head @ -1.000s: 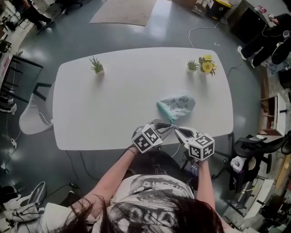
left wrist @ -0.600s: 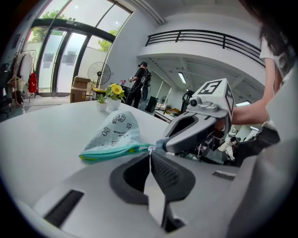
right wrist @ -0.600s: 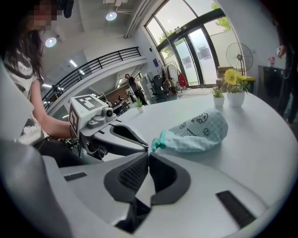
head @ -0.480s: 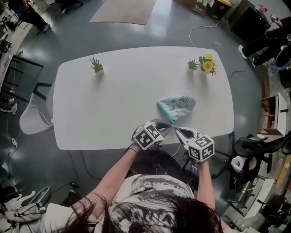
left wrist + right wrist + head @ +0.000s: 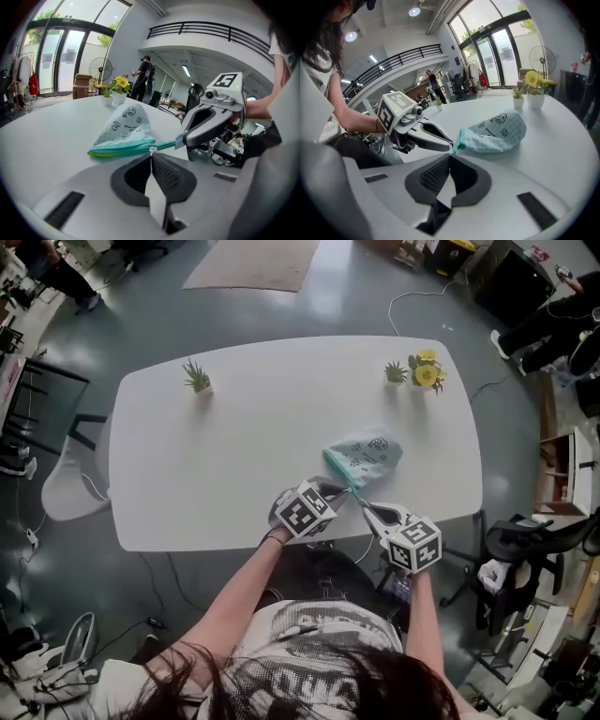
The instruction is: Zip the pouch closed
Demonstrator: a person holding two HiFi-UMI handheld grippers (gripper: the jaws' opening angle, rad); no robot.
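A pale checked pouch [image 5: 366,456] with a teal zipper edge [image 5: 126,148] lies on the white table [image 5: 187,465] near its front edge. My left gripper [image 5: 151,153] is shut on the small white zipper pull [image 5: 152,149], at the near end of the zipper. My right gripper [image 5: 450,155] is shut on the pouch's teal end tab [image 5: 460,141]. In the head view both grippers meet at the pouch's near corner, the left gripper [image 5: 341,492] from the left and the right gripper [image 5: 365,505] from below right. The pouch's far side bulges upward.
A small green plant [image 5: 198,376] stands at the table's far left. Another plant [image 5: 397,374] and a pot of yellow flowers [image 5: 427,374] stand at the far right. A black chair [image 5: 534,540] sits to the right, beyond the table.
My left gripper has moved slightly forward and down to the pouch's corner and its jaws have shut on the zipper pull. The right gripper and pouch have stayed put.
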